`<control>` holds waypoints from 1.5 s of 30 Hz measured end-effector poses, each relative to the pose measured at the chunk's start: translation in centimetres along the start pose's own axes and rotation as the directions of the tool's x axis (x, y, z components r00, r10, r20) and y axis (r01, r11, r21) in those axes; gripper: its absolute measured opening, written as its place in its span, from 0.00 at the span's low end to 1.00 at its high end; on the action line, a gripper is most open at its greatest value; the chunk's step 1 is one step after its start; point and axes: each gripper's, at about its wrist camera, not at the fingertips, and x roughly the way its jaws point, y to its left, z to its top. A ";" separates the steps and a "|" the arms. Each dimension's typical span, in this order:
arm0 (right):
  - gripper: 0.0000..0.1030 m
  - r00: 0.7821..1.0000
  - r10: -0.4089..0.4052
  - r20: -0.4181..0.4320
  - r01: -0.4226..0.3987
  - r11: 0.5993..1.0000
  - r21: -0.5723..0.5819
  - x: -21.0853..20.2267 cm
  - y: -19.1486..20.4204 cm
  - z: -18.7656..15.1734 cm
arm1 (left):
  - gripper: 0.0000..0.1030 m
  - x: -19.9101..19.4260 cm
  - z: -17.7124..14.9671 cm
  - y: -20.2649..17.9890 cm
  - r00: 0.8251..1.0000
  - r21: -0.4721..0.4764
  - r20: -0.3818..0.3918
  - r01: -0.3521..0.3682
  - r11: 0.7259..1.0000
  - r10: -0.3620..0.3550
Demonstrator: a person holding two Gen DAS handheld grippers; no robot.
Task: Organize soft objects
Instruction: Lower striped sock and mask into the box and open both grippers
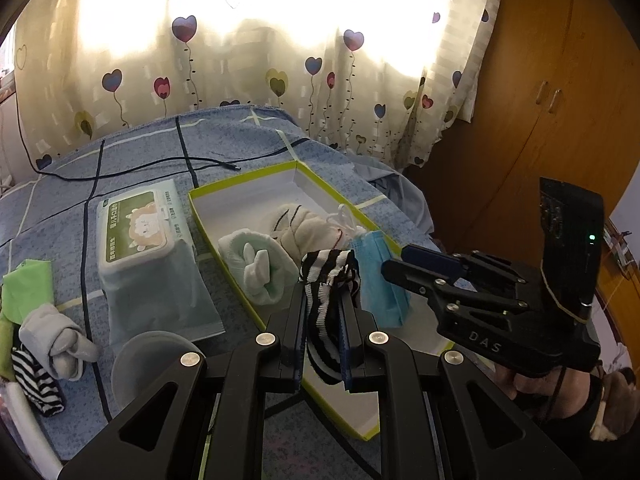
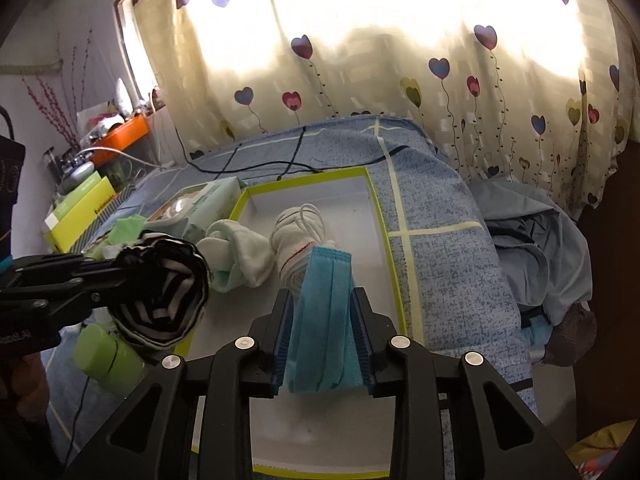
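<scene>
A shallow white box with a yellow-green rim [image 1: 244,178] [image 2: 382,216] lies on the blue bed. In it lie a pale green-white sock bundle [image 1: 256,264] [image 2: 236,252] and a cream sock bundle [image 1: 304,228] [image 2: 300,232]. My left gripper [image 1: 324,304] is shut on a black-and-white striped sock [image 1: 324,320] [image 2: 164,300], held over the box's near left part. My right gripper [image 2: 324,312] is shut on a blue face mask [image 2: 324,320] [image 1: 380,280], held over the box beside the striped sock. The right gripper also shows in the left wrist view [image 1: 404,268].
A wet-wipes pack [image 1: 144,248] lies left of the box. A grey sock bundle [image 1: 60,340], another striped sock [image 1: 36,380] and green cloth [image 1: 28,292] lie at the far left. A black cable [image 1: 160,164] crosses the bed. A green bottle [image 2: 104,356] lies near the box.
</scene>
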 end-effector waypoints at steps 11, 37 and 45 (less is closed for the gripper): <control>0.28 1.000 0.014 0.011 -0.014 1.000 0.012 -0.7 -0.1 -0.2 | 0.48 1.2 0.4 0.1 1.000 -0.001 -0.003 0.003 1.000 -0.003; 0.62 0.998 -0.016 0.055 0.018 0.999 -0.034 -3.7 3.8 0.2 | 0.48 -4.2 -0.8 2.0 0.995 -0.044 0.094 0.045 0.998 -0.041; 0.62 0.999 0.009 0.045 -0.007 0.999 -0.053 -4.3 6.1 0.3 | 0.48 -6.1 -2.0 3.5 0.994 -0.066 0.111 0.023 0.998 -0.015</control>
